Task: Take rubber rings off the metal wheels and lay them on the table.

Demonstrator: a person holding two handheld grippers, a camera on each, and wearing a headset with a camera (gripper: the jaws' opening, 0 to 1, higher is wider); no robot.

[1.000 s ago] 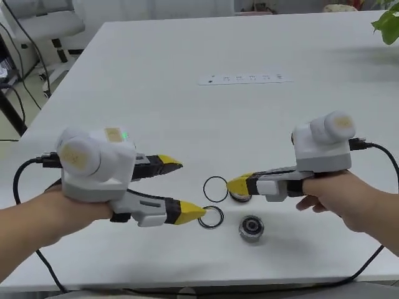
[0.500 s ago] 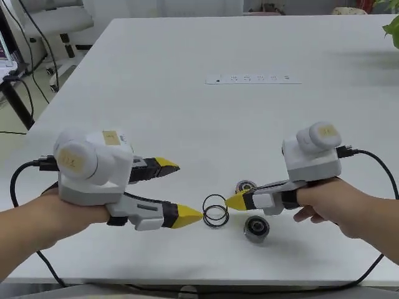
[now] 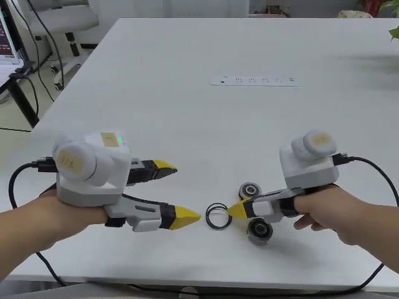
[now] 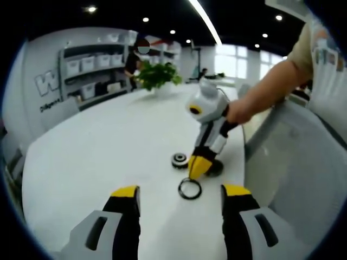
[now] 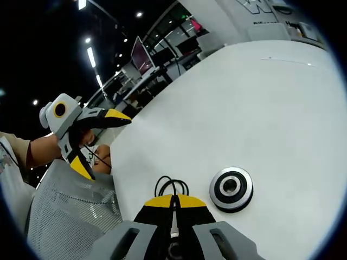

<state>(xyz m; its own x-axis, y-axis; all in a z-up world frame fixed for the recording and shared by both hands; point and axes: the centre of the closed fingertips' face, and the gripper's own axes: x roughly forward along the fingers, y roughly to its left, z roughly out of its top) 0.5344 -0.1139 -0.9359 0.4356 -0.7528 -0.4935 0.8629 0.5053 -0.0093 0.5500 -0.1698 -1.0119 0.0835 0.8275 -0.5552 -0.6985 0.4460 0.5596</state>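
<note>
Two thin black rubber rings (image 3: 217, 216) lie overlapped near the table's front edge. My right gripper (image 3: 235, 210) is shut, its yellow tip pinching the edge of one ring (image 5: 172, 187). One metal wheel (image 3: 249, 190) sits just beyond that tip, and a second wheel (image 3: 259, 229) lies beside the right hand. My left gripper (image 3: 176, 191) hovers open to the left of the rings, with nothing between its jaws. In the left gripper view the rings (image 4: 190, 188) lie just ahead of my left gripper (image 4: 180, 190), with the right gripper (image 4: 199, 168) and a wheel (image 4: 179, 160) beyond.
A white power strip (image 3: 255, 80) lies flat at mid-table. Cables trail from both grippers over the front edge. An office chair (image 3: 56, 18) stands off the far left corner. A potted plant (image 4: 157, 76) sits at the table's far end.
My right gripper has drawn back toward the front edge, bringing its ring from beside the far wheel onto the other ring. The left gripper has stayed open at the left.
</note>
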